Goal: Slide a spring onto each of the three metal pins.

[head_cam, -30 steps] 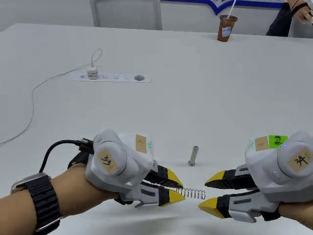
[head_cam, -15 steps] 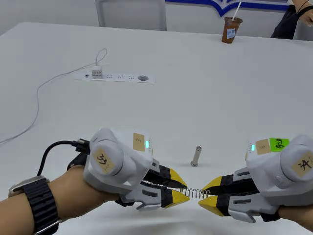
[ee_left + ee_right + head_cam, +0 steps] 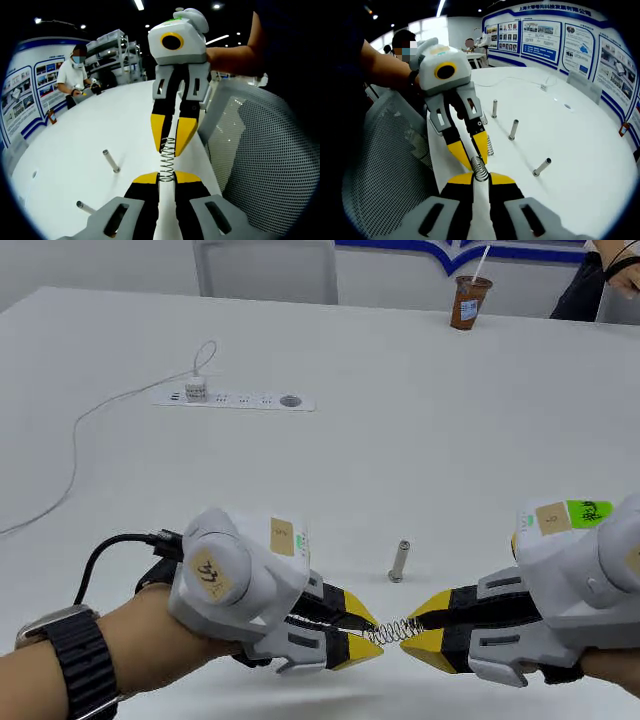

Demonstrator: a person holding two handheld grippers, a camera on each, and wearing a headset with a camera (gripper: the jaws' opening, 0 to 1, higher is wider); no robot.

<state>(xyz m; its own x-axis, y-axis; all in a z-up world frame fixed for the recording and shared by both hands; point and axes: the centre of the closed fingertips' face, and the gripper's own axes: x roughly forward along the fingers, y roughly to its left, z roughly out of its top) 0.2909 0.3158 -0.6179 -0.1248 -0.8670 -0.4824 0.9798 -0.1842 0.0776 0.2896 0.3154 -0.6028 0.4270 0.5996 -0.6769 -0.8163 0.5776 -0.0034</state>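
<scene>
A short coil spring [image 3: 393,630] hangs over the white table [image 3: 420,420], stretched between my two grippers. My left gripper [image 3: 368,633] is shut on its left end, and my right gripper [image 3: 412,630] is shut on the other end. In the left gripper view the spring [image 3: 167,160] runs from my own jaws up to the right gripper [image 3: 172,146]. In the right gripper view the spring [image 3: 480,169] sits in my jaws, facing the left gripper [image 3: 470,150]. One metal pin [image 3: 399,561] lies just beyond the tips. Three pins [image 3: 513,129] lie on the table, with two loose springs [image 3: 490,145] near them.
A white power strip [image 3: 228,398] with a plug and cable lies at the far left. A brown cup with a straw [image 3: 469,300] stands at the far edge. A mesh chair back [image 3: 260,150] is beside the table's near edge. A person [image 3: 75,75] is at the far side.
My right gripper has moved left to the spring's free end and shut on it; a second ago it stood open and apart. The left gripper has kept hold of the spring.
</scene>
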